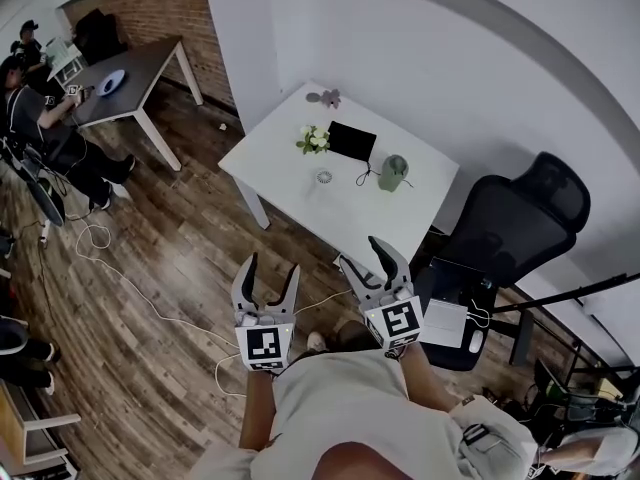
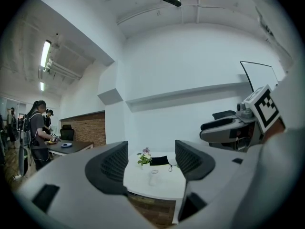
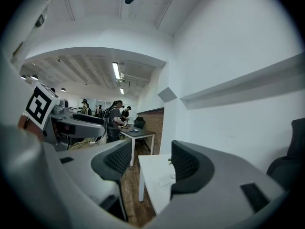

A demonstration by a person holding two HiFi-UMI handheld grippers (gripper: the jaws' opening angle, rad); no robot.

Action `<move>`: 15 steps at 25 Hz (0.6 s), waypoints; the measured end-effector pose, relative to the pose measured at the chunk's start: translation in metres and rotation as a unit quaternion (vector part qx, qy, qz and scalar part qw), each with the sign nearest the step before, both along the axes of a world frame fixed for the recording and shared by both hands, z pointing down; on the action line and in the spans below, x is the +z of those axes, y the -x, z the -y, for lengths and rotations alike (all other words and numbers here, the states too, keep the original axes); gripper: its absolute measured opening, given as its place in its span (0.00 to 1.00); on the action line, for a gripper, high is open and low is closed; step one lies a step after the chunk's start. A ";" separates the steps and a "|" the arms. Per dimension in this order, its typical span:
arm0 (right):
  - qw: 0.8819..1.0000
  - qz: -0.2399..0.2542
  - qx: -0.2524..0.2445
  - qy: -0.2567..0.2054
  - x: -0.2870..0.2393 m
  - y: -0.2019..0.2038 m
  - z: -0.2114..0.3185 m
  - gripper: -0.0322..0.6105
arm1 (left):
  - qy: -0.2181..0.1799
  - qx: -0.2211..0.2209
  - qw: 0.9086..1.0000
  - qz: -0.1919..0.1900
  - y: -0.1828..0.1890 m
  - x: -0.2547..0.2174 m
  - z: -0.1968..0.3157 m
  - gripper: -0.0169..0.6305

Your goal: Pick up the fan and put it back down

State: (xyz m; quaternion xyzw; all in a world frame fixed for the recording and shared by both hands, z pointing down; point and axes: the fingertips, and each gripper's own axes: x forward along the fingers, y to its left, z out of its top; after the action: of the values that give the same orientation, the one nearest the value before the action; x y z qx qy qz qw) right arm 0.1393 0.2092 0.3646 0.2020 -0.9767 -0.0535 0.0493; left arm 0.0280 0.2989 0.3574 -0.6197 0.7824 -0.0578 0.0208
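1. The fan [image 1: 393, 172] is, I think, the small green-grey thing on the right part of the white table [image 1: 290, 193]. It is too small to be sure. A thin cord [image 1: 366, 176] runs from it.
2. It looks light and hard, and it may tip easily. It is best to hold it low on its body and mind the cord.
3. The left gripper [image 1: 272, 268] and the right gripper [image 1: 362, 256] both have their fingers apart and hold nothing. Both are well apart from the fan.
4. The table is flat and smooth, with flowers [image 1: 314, 139] on it. The floor [image 1: 170, 268] is wood. A black chair [image 1: 510, 228] stands beside the table.
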 end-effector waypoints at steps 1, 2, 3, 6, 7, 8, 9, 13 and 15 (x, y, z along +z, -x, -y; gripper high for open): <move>1.000 -0.001 0.001 0.000 0.001 0.005 0.002 0.43 | 0.000 0.001 1.000 -0.001 0.005 0.001 0.002 0.50; 1.000 -0.003 0.001 0.000 0.002 0.009 0.004 0.43 | 0.000 0.002 1.000 -0.002 0.009 0.002 0.005 0.50; 1.000 -0.004 0.002 0.000 0.002 0.014 0.006 0.43 | 0.000 0.003 1.000 -0.003 0.014 0.002 0.008 0.50; 1.000 -0.007 0.005 0.002 0.005 0.024 0.016 0.43 | 0.002 0.006 1.000 -0.005 0.024 0.006 0.019 0.50; 1.000 -0.008 0.006 0.002 0.006 0.028 0.021 0.43 | 0.003 0.008 1.000 -0.005 0.027 0.006 0.024 0.50; 1.000 -0.009 0.008 0.002 0.007 0.031 0.026 0.43 | 0.003 0.010 1.000 -0.005 0.031 0.007 0.029 0.50; 1.000 -0.009 0.009 0.003 0.008 0.035 0.030 0.43 | 0.004 0.011 1.000 -0.005 0.034 0.007 0.033 0.50; 1.000 -0.009 0.013 0.006 0.011 0.050 0.052 0.44 | 0.004 0.013 1.000 -0.006 0.050 0.009 0.055 0.50; 1.000 -0.008 0.014 0.006 0.012 0.058 0.066 0.44 | 0.005 0.015 1.000 -0.003 0.059 0.010 0.069 0.50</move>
State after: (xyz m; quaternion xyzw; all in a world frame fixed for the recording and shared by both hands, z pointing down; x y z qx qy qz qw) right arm 0.0813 0.1430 0.3766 0.2146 -0.9737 -0.0482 0.0588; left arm -0.0309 0.2303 0.3670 -0.6314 0.7730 -0.0596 0.0163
